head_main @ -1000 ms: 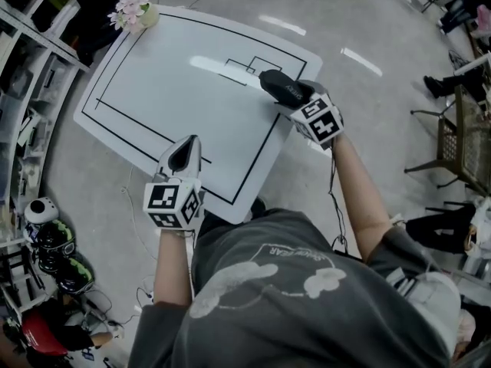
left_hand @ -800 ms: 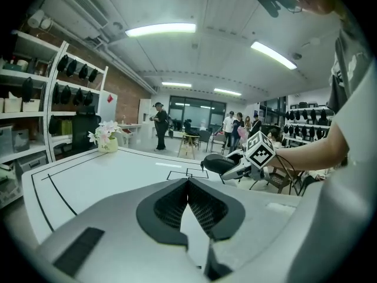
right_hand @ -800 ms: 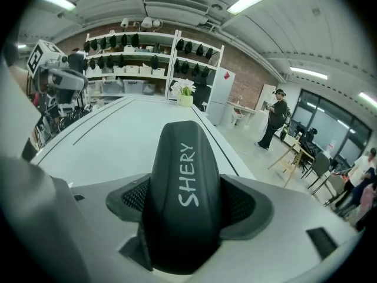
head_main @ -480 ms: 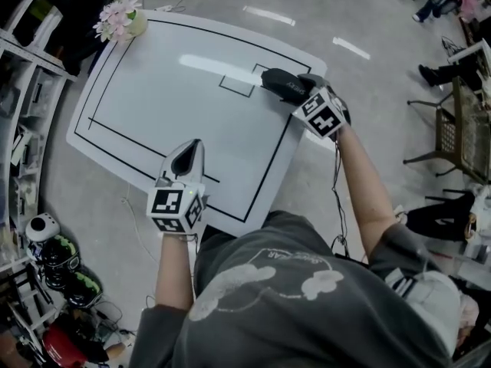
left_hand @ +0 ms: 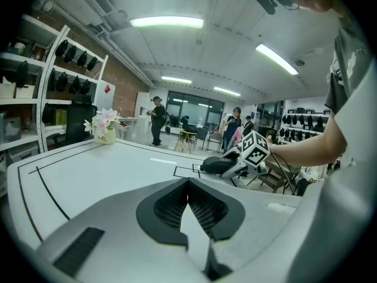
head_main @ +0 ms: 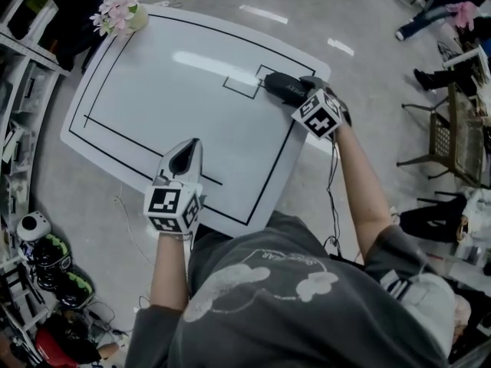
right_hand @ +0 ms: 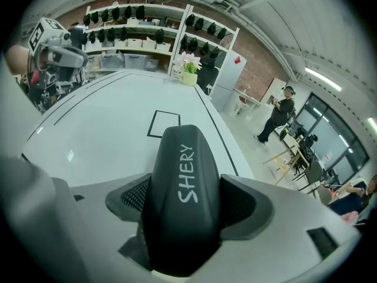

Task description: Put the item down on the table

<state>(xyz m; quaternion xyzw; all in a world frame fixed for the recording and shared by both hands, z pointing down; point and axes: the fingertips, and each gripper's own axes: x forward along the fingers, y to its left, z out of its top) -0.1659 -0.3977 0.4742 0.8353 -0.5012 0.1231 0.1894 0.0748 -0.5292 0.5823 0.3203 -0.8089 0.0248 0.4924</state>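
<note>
At the upper right of the head view, grips a black case [head_main: 282, 87] in the right gripper [head_main: 298, 92], jaws pressed against both its long sides. Holds it low over the white table [head_main: 153, 90], beside the small black-outlined rectangle [head_main: 244, 83] near the table's right edge. Cannot tell whether touching the surface or just above it. Shows white lettering, SHERY, along the top of the case in the right gripper view. At the lower left of centre in the head view, holds the left gripper [head_main: 186, 147] over the table's near edge, well apart from the case, jaws closed tip to tip with nothing between. At the upper left corner, on the table, a vase of pink flowers [head_main: 123, 14].
</note>
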